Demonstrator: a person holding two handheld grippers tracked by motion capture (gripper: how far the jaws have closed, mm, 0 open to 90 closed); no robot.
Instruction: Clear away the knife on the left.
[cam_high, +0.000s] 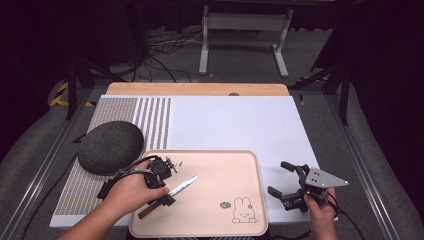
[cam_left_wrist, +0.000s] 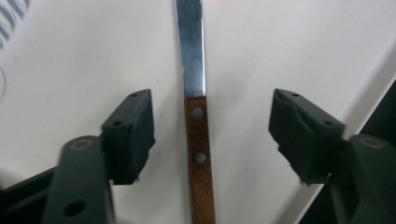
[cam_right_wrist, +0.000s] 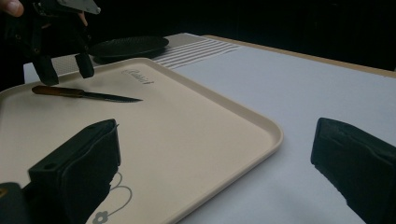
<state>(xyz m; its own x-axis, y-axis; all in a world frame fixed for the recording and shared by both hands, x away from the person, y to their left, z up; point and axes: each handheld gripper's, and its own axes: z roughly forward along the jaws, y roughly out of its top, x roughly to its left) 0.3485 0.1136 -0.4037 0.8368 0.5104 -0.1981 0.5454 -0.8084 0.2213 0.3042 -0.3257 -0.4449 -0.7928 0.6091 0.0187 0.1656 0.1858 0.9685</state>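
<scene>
A knife (cam_high: 175, 192) with a brown wooden handle and a steel blade lies flat on the left part of a beige tray (cam_high: 220, 170). My left gripper (cam_high: 161, 192) hangs over the handle, pointing down. In the left gripper view the handle (cam_left_wrist: 201, 158) runs up the middle between the two jaws, which stand wide apart with a gap on each side, so my left gripper (cam_left_wrist: 212, 100) is open. In the right gripper view the knife (cam_right_wrist: 84, 94) rests on the tray under my left gripper (cam_right_wrist: 65, 72). My right gripper (cam_high: 276, 177) is open and empty on the white mat, right of the tray.
A dark grey oval cushion (cam_high: 111, 146) lies left of the tray on the striped part of the white mat (cam_high: 155, 120). A rabbit drawing (cam_high: 244, 210) marks the tray's near right corner. A wooden table edge (cam_high: 200, 89) runs behind the mat.
</scene>
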